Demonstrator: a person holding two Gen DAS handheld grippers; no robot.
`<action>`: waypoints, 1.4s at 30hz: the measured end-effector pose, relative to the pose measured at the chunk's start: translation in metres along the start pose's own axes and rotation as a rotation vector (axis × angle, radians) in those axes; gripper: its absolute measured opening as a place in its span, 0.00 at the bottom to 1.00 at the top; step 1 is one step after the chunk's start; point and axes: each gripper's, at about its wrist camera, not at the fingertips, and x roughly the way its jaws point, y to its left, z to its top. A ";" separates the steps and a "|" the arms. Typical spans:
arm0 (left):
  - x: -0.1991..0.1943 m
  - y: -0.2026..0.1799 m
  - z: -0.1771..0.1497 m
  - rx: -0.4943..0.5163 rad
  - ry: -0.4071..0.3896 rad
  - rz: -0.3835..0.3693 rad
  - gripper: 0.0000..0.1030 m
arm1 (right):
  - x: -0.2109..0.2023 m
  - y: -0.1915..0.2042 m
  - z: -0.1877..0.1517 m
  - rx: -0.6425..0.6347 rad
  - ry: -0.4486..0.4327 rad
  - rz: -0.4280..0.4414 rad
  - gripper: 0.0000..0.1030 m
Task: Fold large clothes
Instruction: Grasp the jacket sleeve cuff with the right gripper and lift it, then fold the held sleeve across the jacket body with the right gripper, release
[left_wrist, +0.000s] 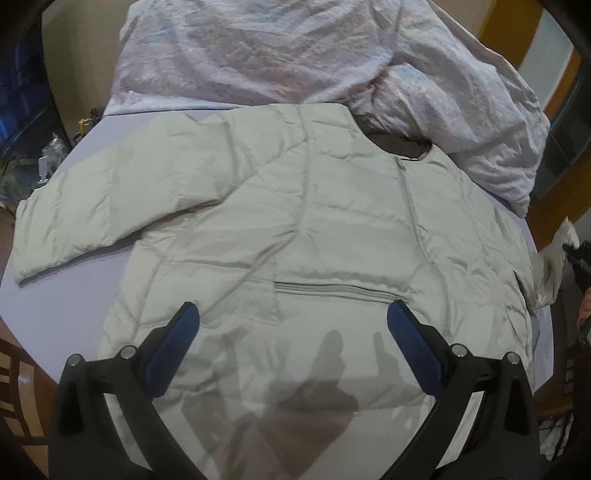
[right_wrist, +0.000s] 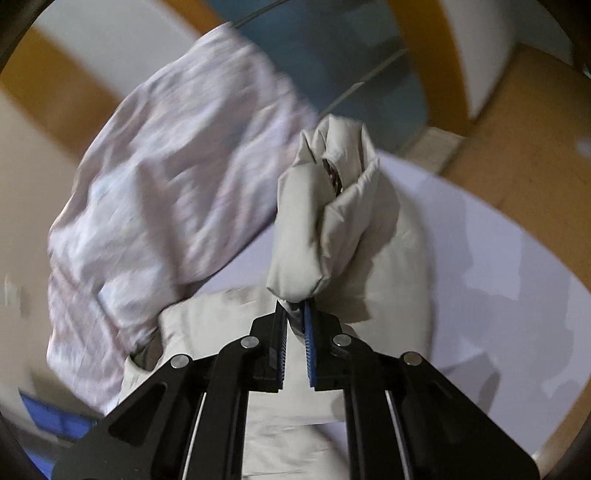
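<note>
A pale grey-green quilted jacket (left_wrist: 295, 229) lies spread flat on a lavender bed sheet (left_wrist: 66, 295), one sleeve (left_wrist: 74, 221) stretched out to the left. My left gripper (left_wrist: 293, 310) is open and hovers just above the jacket's lower part, near a zip pocket (left_wrist: 332, 290). My right gripper (right_wrist: 294, 306) is shut on the jacket's other sleeve (right_wrist: 332, 221) and holds its bunched cuff end lifted above the sheet (right_wrist: 517, 295). That lifted sleeve also shows at the right edge of the left wrist view (left_wrist: 554, 266).
A crumpled pinkish-white duvet (left_wrist: 295, 51) is piled behind the jacket's collar; it also shows in the right wrist view (right_wrist: 166, 203). A wooden bed frame (left_wrist: 517, 37) and wooden floor (right_wrist: 517, 129) surround the bed. Clutter (left_wrist: 48, 158) lies off the left side.
</note>
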 end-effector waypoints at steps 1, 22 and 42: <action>-0.001 0.003 0.000 -0.006 -0.002 0.005 0.98 | 0.005 0.014 -0.003 -0.027 0.015 0.019 0.09; -0.009 0.058 -0.002 -0.108 -0.013 0.044 0.98 | 0.070 0.172 -0.118 -0.307 0.346 0.172 0.09; -0.014 0.153 0.008 -0.261 -0.006 0.072 0.98 | 0.125 0.251 -0.238 -0.583 0.565 0.038 0.29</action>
